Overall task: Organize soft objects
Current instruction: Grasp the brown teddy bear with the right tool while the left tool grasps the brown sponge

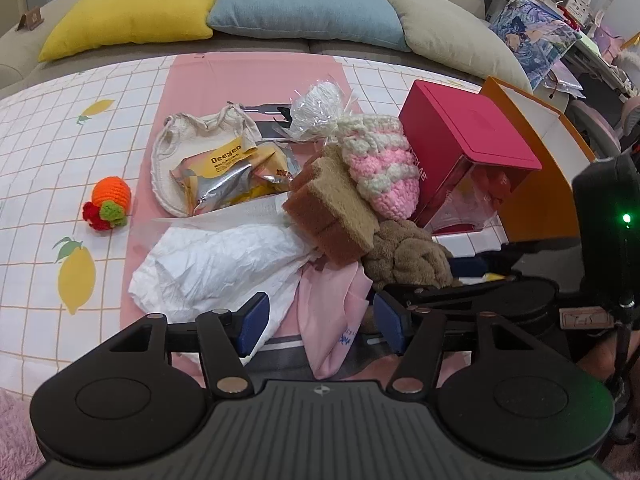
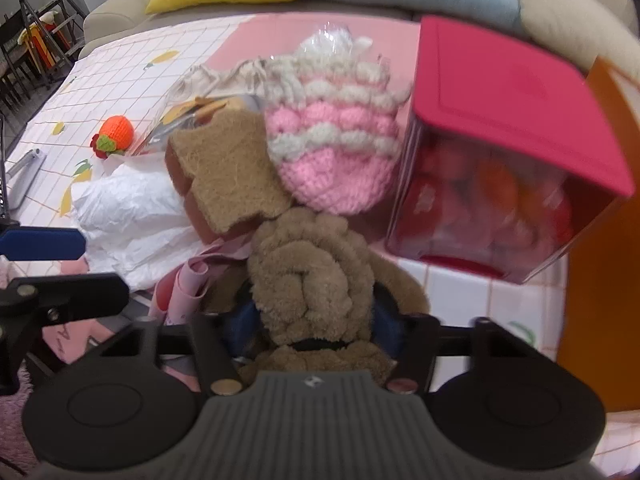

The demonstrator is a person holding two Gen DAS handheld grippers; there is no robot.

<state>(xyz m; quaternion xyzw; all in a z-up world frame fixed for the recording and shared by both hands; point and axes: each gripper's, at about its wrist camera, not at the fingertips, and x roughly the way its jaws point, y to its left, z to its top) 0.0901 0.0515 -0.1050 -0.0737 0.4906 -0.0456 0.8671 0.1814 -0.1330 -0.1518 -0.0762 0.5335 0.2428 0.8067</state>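
Note:
A brown plush knot (image 2: 312,272) lies at the near edge of the pile, and my right gripper (image 2: 312,320) is shut on it, blue pads pressed into both its sides. Behind it rest a brown sponge (image 2: 228,176) and a pink-and-white crochet pouch (image 2: 332,140). My left gripper (image 1: 322,324) stands open over a pink cloth (image 1: 332,320), which lies loose between its pads, beside crumpled white paper (image 1: 216,268). The sponge (image 1: 336,208), the pouch (image 1: 380,168) and the plush knot (image 1: 408,256) show just beyond it. An orange crochet fruit (image 1: 108,200) sits alone to the left.
A clear box with a magenta lid (image 1: 464,148) and an orange box (image 1: 532,168) stand at the right. A cream drawstring bag (image 1: 176,136) with snack packets and a cellophane bag (image 1: 316,108) lie behind the pile. Cushions (image 1: 304,0) line the sofa beyond the lemon-print cloth (image 1: 60,128).

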